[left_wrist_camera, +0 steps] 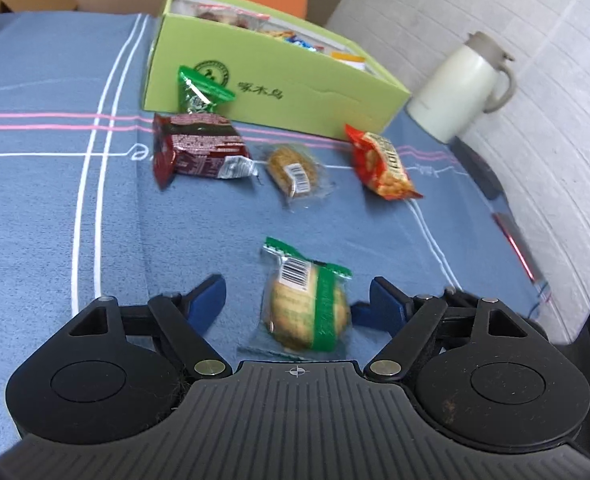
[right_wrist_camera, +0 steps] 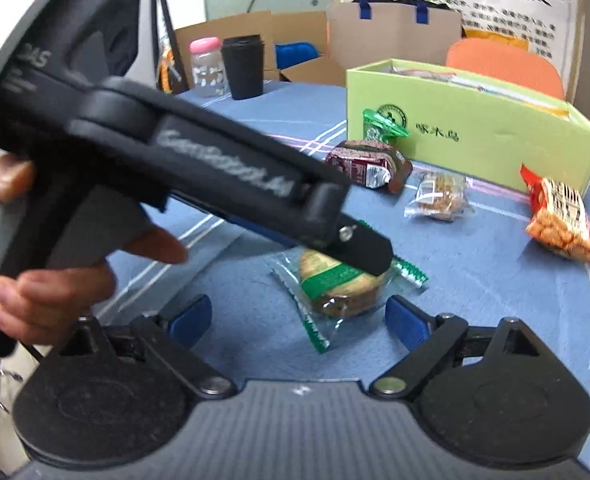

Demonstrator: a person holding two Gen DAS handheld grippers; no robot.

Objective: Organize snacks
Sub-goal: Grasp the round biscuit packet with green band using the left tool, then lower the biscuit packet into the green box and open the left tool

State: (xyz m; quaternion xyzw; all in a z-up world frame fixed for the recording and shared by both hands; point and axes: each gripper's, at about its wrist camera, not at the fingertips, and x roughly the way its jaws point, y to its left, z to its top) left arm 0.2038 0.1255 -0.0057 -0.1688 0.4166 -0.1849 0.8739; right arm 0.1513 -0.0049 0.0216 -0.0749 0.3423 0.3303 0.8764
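Blue-padded fingers of the left gripper (left_wrist_camera: 293,300) are seen spread on either side of a green-banded biscuit packet (left_wrist_camera: 309,306), which lies flat on the blue tablecloth (left_wrist_camera: 35,220); a gap is visible at the left pad, while the right pad sits just beside the wrapper edge, and contact there cannot be confirmed. The left jaws are read as released, with the packet between them but not clamped. From the right wrist view, the right gripper (right_wrist_camera: 297,322) is likewise held wide, nothing pressed by its pads, the same biscuit packet (right_wrist_camera: 343,288) lying just ahead of its fingertips. The left tool is seen crossing that view, gripped by a hand (right_wrist_camera: 51,280), its dark fingertip overlapping the packet from above. Farther out, a dark red packet (left_wrist_camera: 199,148) and a small green packet (left_wrist_camera: 199,90) are noted close together, the green one directly in front of the box wall. A clear-wrapped cake (left_wrist_camera: 295,172) lies to the right of the red packet, apart from it. An orange-red peanut packet (left_wrist_camera: 383,168) lies farther right, near the box corner. Behind all of these, a light green box (left_wrist_camera: 295,92) with more snacks inside is recorded. A cream jug (left_wrist_camera: 463,84) stands beside the box, by the wall.
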